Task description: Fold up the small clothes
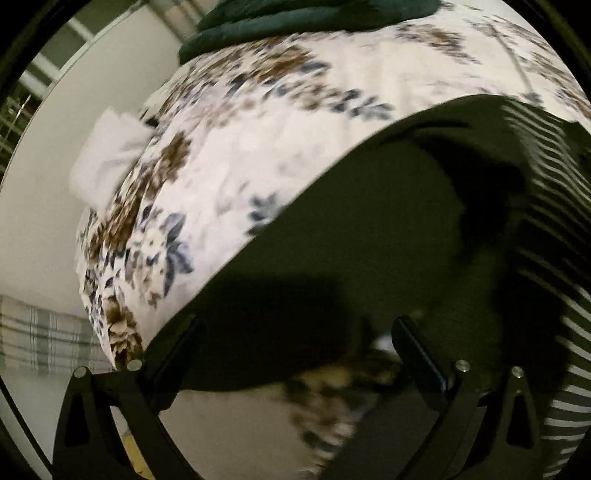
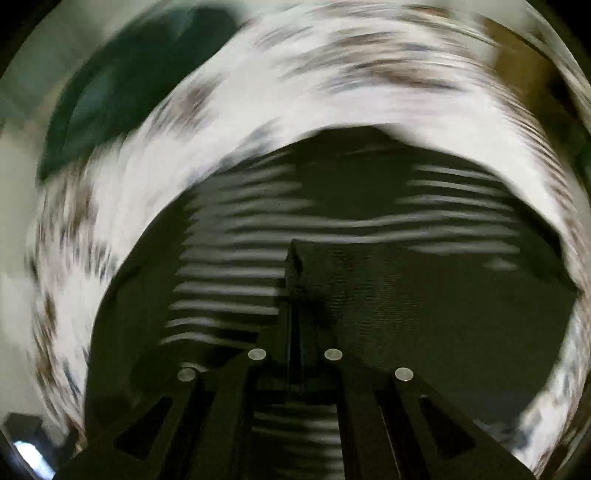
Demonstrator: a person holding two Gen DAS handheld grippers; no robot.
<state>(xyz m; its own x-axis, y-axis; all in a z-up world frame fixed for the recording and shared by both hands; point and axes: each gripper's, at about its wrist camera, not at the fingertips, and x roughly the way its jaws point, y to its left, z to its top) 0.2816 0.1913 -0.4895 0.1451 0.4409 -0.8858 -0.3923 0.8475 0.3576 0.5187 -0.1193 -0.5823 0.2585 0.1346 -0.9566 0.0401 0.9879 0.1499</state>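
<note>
1. Dark fabric, black with thin white stripes on parts of it: that's the small garment (image 1: 388, 229), and it lies spread across the floral bedspread (image 1: 258, 122) on the bed, near the edge closest to me.

2. Right tool (image 2: 295, 258) has its fingers pressed together, and a fold of the dark cloth rises between them in the right wrist view, so I'd say it is pinching the garment. The picture is smeared, so how much cloth it has is hard to tell.

3. Left tool (image 1: 295, 332) stands spread wide above the near hem, with nothing between its fingers (image 1: 417, 350). One finger looks close to the cloth, but I can't tell whether it touches.

4. Handling, as I judge it: light, limp knit, nothing fragile. It will sag and drape from any single hold, and it will drag over the bedspread rather than slide cleanly. A one-point lift will likely bunch it.

5. Where to take hold: at a hem or corner, pinching both layers, not the middle of the panel. With the right tool already on one part, the left wants the matching edge on its own side, so the fold comes over square.

6. Farther up the bed sits a dark green bundle (image 1: 314, 14), well apart from the garment. A white folded cloth (image 1: 107, 155) lies beside the bed's far side.
</note>
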